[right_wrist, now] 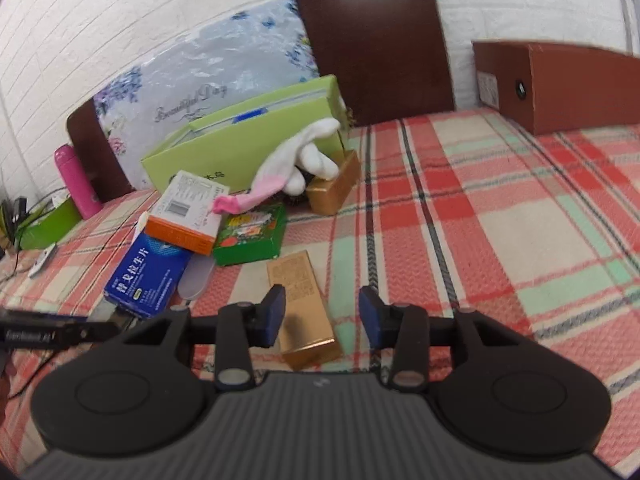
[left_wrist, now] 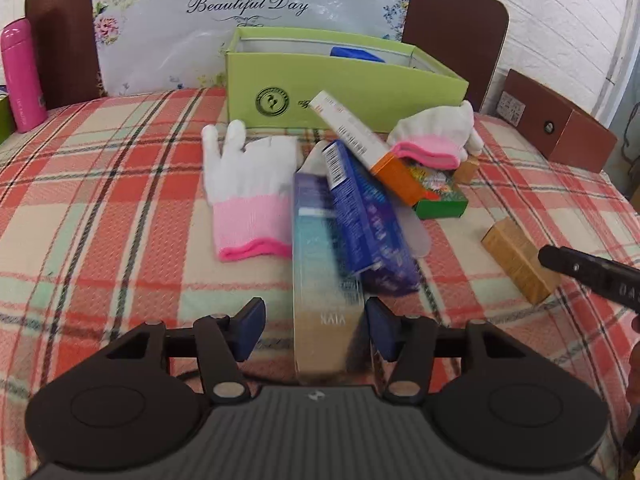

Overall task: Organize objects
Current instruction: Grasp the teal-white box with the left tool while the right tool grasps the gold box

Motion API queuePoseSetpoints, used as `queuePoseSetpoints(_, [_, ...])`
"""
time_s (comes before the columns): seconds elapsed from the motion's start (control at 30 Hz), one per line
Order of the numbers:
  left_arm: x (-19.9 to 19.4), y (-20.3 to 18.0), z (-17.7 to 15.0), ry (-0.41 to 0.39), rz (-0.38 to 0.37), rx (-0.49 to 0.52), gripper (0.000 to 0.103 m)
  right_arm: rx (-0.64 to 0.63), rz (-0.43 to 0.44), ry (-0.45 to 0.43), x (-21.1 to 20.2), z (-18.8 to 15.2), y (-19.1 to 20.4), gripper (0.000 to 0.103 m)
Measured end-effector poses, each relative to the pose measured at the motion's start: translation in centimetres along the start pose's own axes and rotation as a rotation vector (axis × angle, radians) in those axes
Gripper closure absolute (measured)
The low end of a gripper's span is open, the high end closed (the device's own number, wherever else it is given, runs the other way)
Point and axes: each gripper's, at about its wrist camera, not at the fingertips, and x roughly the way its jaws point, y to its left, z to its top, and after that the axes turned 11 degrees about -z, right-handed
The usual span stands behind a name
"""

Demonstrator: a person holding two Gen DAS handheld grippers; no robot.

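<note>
Between the fingers of the left gripper (left_wrist: pixel 316 330) lies the near end of a tall teal-and-gold carton (left_wrist: pixel 326 276). Its long axis runs toward 12 o'clock, in line with the fingers, and its far end points at the green storage box (left_wrist: pixel 344 92). The jaws stand wide; the right pad sits just beside the carton's right face, and the left pad is clear of it. Contact cannot be confirmed, because the carton is motion-blurred. A blue medicine box (left_wrist: pixel 360 216) leans against the carton at 1 o'clock, with an orange-and-white box (left_wrist: pixel 360 140) stacked above it.

The right gripper (right_wrist: pixel 322 318) also stands wide and holds nothing. A gold carton (right_wrist: pixel 304 312) lies on the plaid bedspread (right_wrist: pixel 500 220) directly beneath it, overlapped by the left pad. Its long axis runs toward 11 o'clock, slightly skewed from the finger line.

Judgement: each gripper is the nearer one to its own carton. The left needs only closure across the short axis. The right needs a small counter-clockwise twist first. The green storage box lies at 12 o'clock from the left gripper and 10 o'clock from the right.
</note>
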Motion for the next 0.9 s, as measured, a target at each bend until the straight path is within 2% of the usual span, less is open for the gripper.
queuePoseSetpoints(0.07, [0.6,-0.2,0.3,0.002,0.005,0.012,0.044,-0.059,-0.005,-0.016,-0.2,0.1,0.8,0.048])
queuePoseSetpoints(0.23, [1.6,-0.5,0.3,-0.011,0.028,0.041,0.046,-0.182,-0.053,-0.014,1.3,-0.3,2.9,0.048])
queuePoseSetpoints(0.27, [1.5,-0.6,0.3,-0.014,0.019,0.043,0.056,-0.187,-0.054,0.012,1.7,-0.5,3.1,0.059])
queuePoseSetpoints(0.3, [1.2,-0.7,0.2,-0.009,0.007,0.05,0.056,-0.18,-0.046,0.034,1.9,-0.6,3.2,0.071])
queuePoseSetpoints(0.33, [1.0,-1.0,0.1,0.006,-0.013,0.069,0.056,-0.164,-0.025,0.047,1.8,-0.9,3.3,0.071])
queuePoseSetpoints(0.4, [0.7,-1.5,-0.4,0.028,-0.044,0.111,0.056,-0.167,0.054,0.063,1.3,-1.2,3.8,0.071])
queuePoseSetpoints(0.47, [0.7,-1.7,-0.7,0.03,-0.038,0.135,0.054,-0.183,0.086,0.069,1.1,-1.5,4.5,0.071])
queuePoseSetpoints(0.53, [1.1,-1.7,-0.5,0.023,-0.02,0.13,0.052,-0.201,0.069,0.061,1.1,-1.5,5.0,0.07])
queuePoseSetpoints(0.67, [2.0,-1.7,0.0,0.011,0.017,0.123,0.045,-0.209,0.038,0.05,1.3,-1.2,5.3,0.061])
queuePoseSetpoints(0.77, [2.5,-1.7,0.2,0.004,0.031,0.115,0.04,-0.223,0.03,0.055,1.5,-1.2,5.5,0.06])
queuePoseSetpoints(0.87, [2.8,-1.8,0.4,-0.003,0.037,0.11,0.04,-0.232,0.022,0.061,1.8,-1.4,5.7,0.06])
queuePoseSetpoints(0.9, [2.8,-1.9,0.5,-0.005,0.035,0.109,0.046,-0.234,0.018,0.06,1.9,-1.4,5.9,0.06])
